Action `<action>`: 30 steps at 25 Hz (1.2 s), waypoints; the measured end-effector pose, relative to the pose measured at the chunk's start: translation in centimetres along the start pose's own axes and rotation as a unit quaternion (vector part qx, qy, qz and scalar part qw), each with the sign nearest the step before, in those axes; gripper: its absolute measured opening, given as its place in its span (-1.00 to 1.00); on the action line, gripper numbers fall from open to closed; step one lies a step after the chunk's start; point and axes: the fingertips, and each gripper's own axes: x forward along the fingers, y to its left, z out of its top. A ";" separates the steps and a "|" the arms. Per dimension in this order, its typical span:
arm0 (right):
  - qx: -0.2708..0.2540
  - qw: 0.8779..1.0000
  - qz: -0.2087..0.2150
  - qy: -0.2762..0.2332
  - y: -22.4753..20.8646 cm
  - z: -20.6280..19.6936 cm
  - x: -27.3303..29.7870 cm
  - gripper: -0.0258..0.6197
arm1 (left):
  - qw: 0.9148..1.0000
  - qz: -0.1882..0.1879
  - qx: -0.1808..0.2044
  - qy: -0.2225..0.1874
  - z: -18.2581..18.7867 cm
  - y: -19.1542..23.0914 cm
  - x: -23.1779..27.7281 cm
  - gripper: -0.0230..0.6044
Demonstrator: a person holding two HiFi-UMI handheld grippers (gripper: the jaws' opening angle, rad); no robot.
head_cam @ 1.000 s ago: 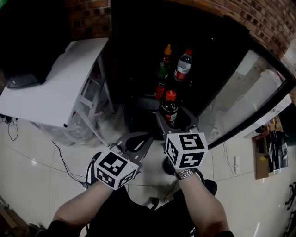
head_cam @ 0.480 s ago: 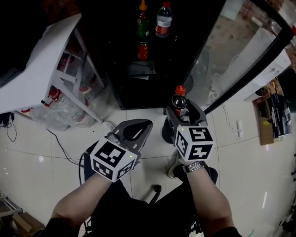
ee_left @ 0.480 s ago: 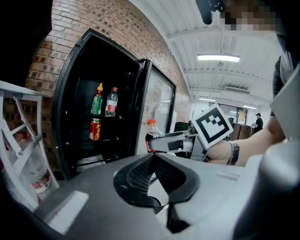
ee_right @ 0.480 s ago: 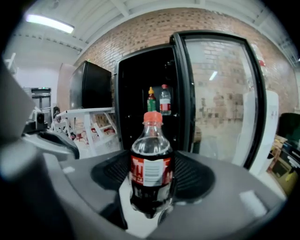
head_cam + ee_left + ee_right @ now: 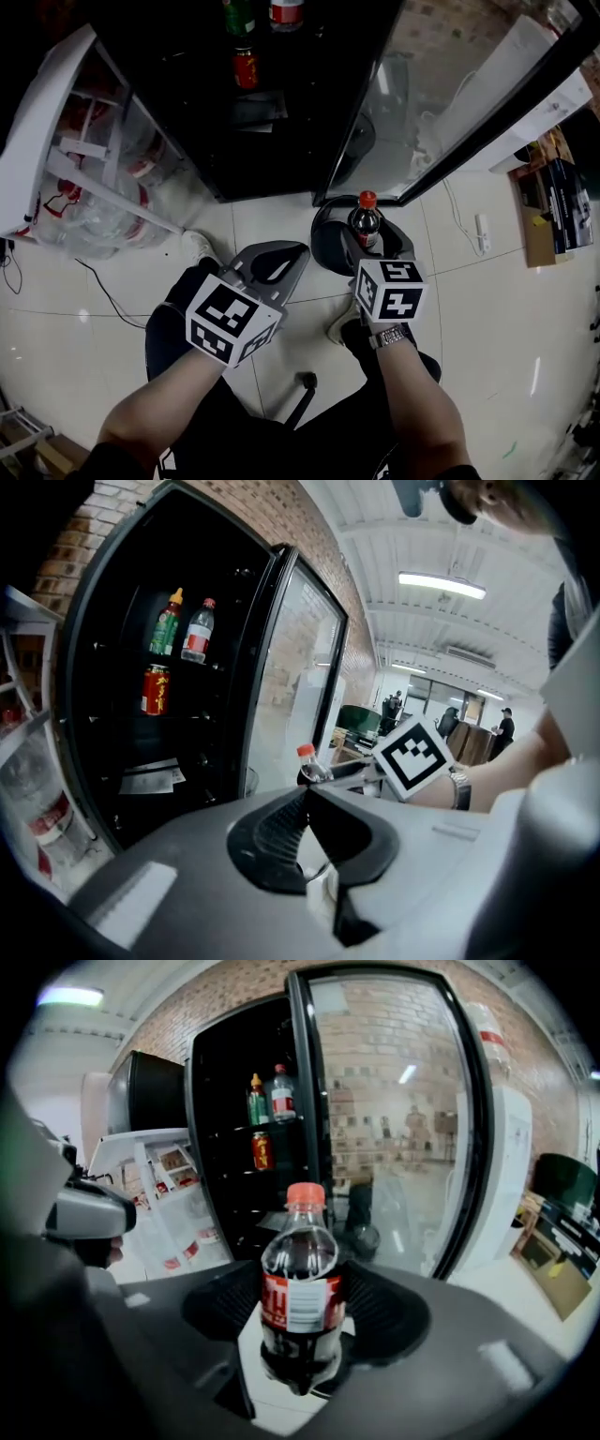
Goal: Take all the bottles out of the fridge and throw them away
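A cola bottle (image 5: 365, 219) with a red cap stands upright between the pads of my right gripper (image 5: 371, 236), which is shut on it. Its red label (image 5: 300, 1302) fills the middle of the right gripper view. It hangs over a dark round bin (image 5: 328, 246) on the floor by the fridge door. My left gripper (image 5: 278, 263) is beside it on the left, shut with nothing in it, its tips meeting (image 5: 305, 794). Inside the open fridge (image 5: 281, 141) stand a green bottle (image 5: 166, 625), a clear bottle (image 5: 197, 632) and a red can (image 5: 155, 688).
The glass fridge door (image 5: 469, 103) swings open to the right. A white rack (image 5: 56, 169) with plastic bags beneath it stands to the left of the fridge. A cardboard box (image 5: 553, 202) lies on the tiled floor at the far right. The person's shoes show below.
Both grippers have come down and back from the fridge. The right one brought the cola bottle along and now holds it over the dark bin. The left stays shut.
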 end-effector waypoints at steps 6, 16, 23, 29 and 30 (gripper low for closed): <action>0.045 0.997 -0.003 0.058 -2.1 -6.4 3.9 -0.04 | 0.999 -0.014 -0.009 0.037 -2.8 0.0 3.5 -0.92; 0.065 0.994 -0.049 0.078 -5.4 -10.3 7.6 -0.78 | 0.997 -0.022 -0.027 0.069 -5.6 1.4 7.0 -0.92; 0.079 0.992 -0.047 0.087 -5.8 -10.6 7.7 -0.78 | 0.997 -0.018 -0.029 0.068 -5.4 2.0 7.0 -0.92; 0.075 0.995 -0.024 0.067 -4.3 -7.9 7.5 -0.77 | 0.998 -0.012 -0.025 0.055 -3.8 2.6 6.2 -0.92; 0.072 0.995 -0.020 0.062 -3.9 -7.3 7.3 -0.76 | 0.998 -0.010 -0.024 0.052 -3.5 2.7 6.0 -0.92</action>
